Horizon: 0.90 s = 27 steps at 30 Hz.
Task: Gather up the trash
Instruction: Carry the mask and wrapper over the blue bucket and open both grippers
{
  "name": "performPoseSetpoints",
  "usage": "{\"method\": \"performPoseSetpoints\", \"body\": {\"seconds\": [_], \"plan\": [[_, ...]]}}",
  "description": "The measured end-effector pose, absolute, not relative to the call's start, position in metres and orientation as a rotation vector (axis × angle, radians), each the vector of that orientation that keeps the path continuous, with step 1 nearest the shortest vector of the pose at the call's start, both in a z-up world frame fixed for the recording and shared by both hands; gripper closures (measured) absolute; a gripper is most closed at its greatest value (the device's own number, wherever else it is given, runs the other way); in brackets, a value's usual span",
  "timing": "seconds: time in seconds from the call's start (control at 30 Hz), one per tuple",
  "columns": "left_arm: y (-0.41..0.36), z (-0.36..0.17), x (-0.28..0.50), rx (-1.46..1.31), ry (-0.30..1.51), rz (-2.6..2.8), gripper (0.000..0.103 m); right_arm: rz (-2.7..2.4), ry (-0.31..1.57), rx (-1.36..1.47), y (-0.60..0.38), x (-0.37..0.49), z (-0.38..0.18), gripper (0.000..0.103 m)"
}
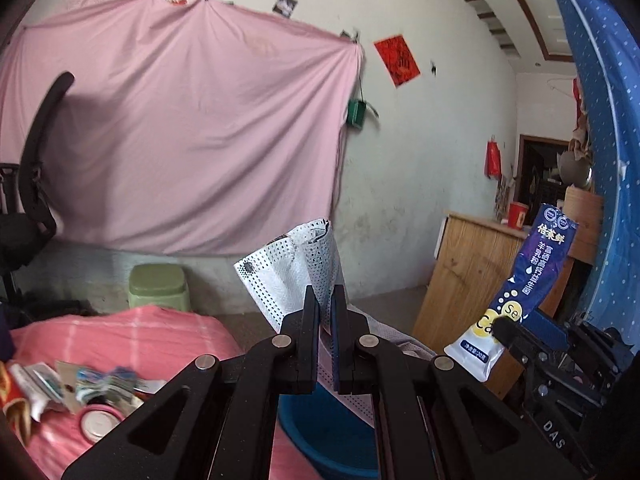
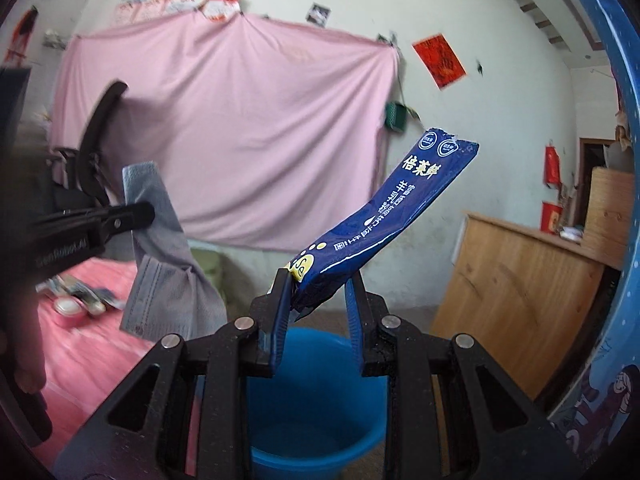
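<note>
My left gripper (image 1: 324, 294) is shut on a white dotted face mask (image 1: 288, 264) that sticks up above the fingertips. In the right wrist view that mask (image 2: 168, 280) looks grey-blue and hangs from the left gripper (image 2: 140, 212) at the left. My right gripper (image 2: 318, 280) is shut on the lower end of a long blue packet (image 2: 392, 208) with white and yellow print, tilted up to the right. The same packet (image 1: 532, 272) and right gripper (image 1: 516, 328) show at the right of the left wrist view. A blue bucket (image 2: 316, 400) stands below both grippers, partly hidden by them.
A pink-covered surface (image 1: 168, 332) at the left carries a pile of wrappers (image 1: 100, 380) and a round lid (image 1: 100, 420). A green stool (image 1: 158, 286) stands by the wall, a wooden cabinet (image 1: 468, 276) at the right, and a black chair (image 1: 36, 168) far left. A blue dotted curtain (image 1: 600, 120) hangs close on the right.
</note>
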<state>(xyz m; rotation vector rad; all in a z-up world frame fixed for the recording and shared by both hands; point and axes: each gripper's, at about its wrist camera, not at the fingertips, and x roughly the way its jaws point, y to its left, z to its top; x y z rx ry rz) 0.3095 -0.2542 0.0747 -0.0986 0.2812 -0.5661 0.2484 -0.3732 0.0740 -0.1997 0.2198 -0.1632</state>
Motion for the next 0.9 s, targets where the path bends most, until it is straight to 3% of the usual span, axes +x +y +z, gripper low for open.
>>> {"method": "performPoseSetpoints", "body": {"seconds": [0.53, 0.6, 0.67, 0.9], "plan": [[-0.333, 0.006, 0.383, -0.062, 0.658, -0.555, 0.098, -0.18, 0.435, -0.182, -0.417, 0.305, 0.009, 0.059], [-0.328, -0.003, 0.385, -0.071, 0.7, -0.537, 0.093, -0.17, 0.46, -0.168, -0.419, 0.312, 0.004, 0.059], [-0.325, -0.007, 0.391, -0.092, 0.734, -0.53, 0.076, -0.169, 0.468, -0.154, -0.42, 0.315, 0.001, 0.059], [-0.308, -0.002, 0.388, -0.133, 0.714, -0.506, 0.058, -0.16, 0.499, -0.138, -0.42, 0.316, -0.005, 0.053]]}}
